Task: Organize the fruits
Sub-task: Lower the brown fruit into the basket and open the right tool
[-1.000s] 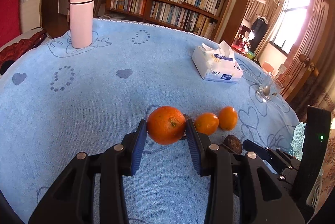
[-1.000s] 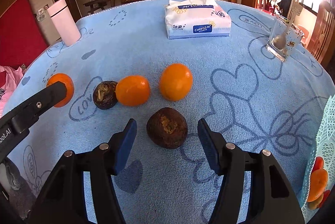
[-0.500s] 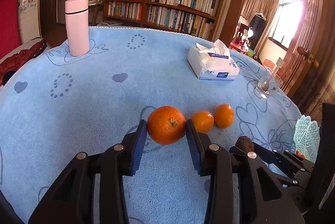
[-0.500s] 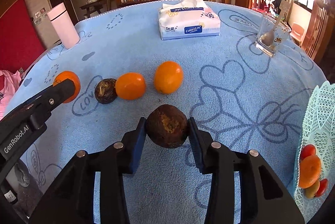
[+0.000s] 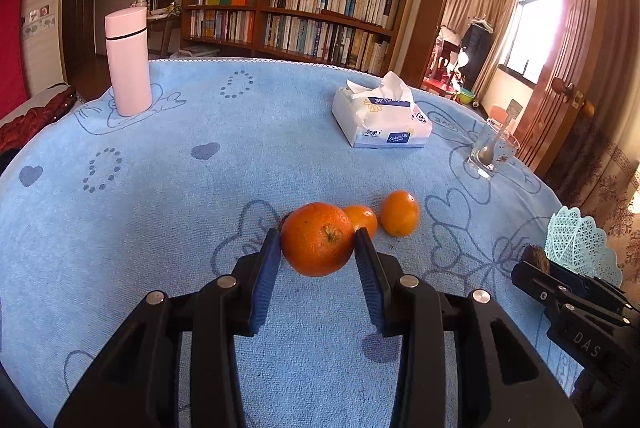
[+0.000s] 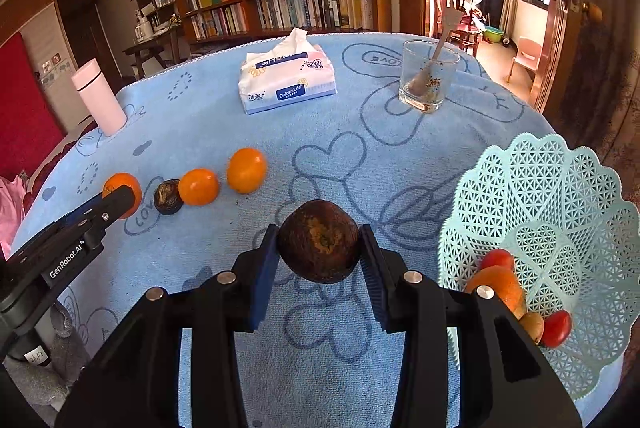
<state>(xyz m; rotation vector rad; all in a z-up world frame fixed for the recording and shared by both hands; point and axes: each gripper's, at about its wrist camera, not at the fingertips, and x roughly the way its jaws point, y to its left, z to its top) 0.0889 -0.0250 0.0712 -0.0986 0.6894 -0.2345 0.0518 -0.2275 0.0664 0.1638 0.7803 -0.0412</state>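
My left gripper [image 5: 316, 246] is shut on a big orange [image 5: 317, 239] and holds it above the blue tablecloth; it also shows in the right wrist view [image 6: 122, 189]. My right gripper [image 6: 319, 243] is shut on a dark brown fruit [image 6: 319, 240], lifted, just left of a mint lattice basket [image 6: 568, 187]. The basket holds several red and orange fruits [image 6: 500, 282]. On the cloth lie two small oranges [image 6: 199, 186] [image 6: 246, 169] and a second dark fruit [image 6: 168, 196].
A tissue pack [image 6: 286, 77], a glass with a spoon [image 6: 428, 75] and a pink flask [image 6: 99, 95] stand further back on the table. The basket [image 5: 580, 246] sits at the table's right edge. Bookshelves and a doorway lie behind.
My right gripper closed on the dark brown fruit, lifted it and carried it right toward the basket. My left gripper kept hold of the big orange and rose slightly.
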